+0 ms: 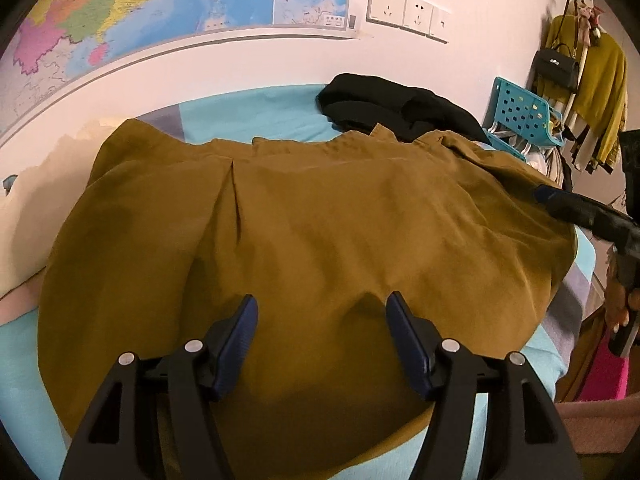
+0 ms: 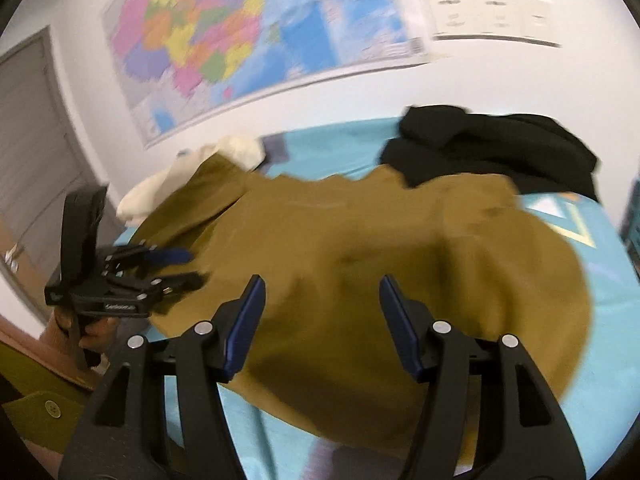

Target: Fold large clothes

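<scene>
On the bed (image 1: 248, 116) lies one olive garment (image 1: 320, 232); both grippers' fingers (image 1: 240, 332) released, empty.

You won't find anything legible. Past your jaws, the wall map (image 1: 160, 4) carries print too fine to make out. In the right wrist view, left of your jaws, the left gripper (image 2: 192, 266) bears a small white mark, too blurred to read.

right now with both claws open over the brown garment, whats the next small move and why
Probably lower the left claw onto the near hem of the brown garment and pinch it. Both it and the right claw hover empty, and the garment lies spread flat on the bed, ready for a first fold.
</scene>
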A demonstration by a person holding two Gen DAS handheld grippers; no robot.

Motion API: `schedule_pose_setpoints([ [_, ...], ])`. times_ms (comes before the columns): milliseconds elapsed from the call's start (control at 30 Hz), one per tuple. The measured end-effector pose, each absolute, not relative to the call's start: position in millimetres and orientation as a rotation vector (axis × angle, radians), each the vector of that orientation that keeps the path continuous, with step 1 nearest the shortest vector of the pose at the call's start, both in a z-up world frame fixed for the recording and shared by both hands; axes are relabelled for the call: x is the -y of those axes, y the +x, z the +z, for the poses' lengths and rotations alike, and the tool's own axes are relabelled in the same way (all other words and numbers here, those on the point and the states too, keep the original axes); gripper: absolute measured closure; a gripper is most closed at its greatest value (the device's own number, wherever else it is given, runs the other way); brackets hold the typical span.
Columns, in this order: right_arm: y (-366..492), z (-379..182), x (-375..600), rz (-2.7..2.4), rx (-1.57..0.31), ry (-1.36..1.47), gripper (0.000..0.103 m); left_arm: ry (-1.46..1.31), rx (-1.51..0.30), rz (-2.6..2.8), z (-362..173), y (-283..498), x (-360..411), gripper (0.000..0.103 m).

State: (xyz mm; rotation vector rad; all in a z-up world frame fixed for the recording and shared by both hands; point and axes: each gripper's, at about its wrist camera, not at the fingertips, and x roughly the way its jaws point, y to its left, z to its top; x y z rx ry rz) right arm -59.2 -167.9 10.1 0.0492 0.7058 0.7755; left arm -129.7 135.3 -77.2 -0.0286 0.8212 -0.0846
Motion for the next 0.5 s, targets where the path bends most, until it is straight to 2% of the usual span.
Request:
schedule_pose_setpoints([
  [67, -46, -8, 180, 0.716, -0.77, 0.08, 0.046, -0.04, -0.838, -0.072, -84, -127, -140, 0.037],
  [100, -40, -20, 183, 0.704, -0.8, 0.092, 0.054, -0.049, -0.837, -0.074, -85, -126, -141, 0.037],
  [133, -37, -26, 185, 0.701, -0.811, 0.112, 0.055, -0.052, -0.834, -0.072, -85, -126, -141, 0.037],
  [500, -70, 9, 176, 0.779, -0.691, 0.082, 0.047, -0.005, -0.759, 0.006, -65, -155, -147, 0.037],
])
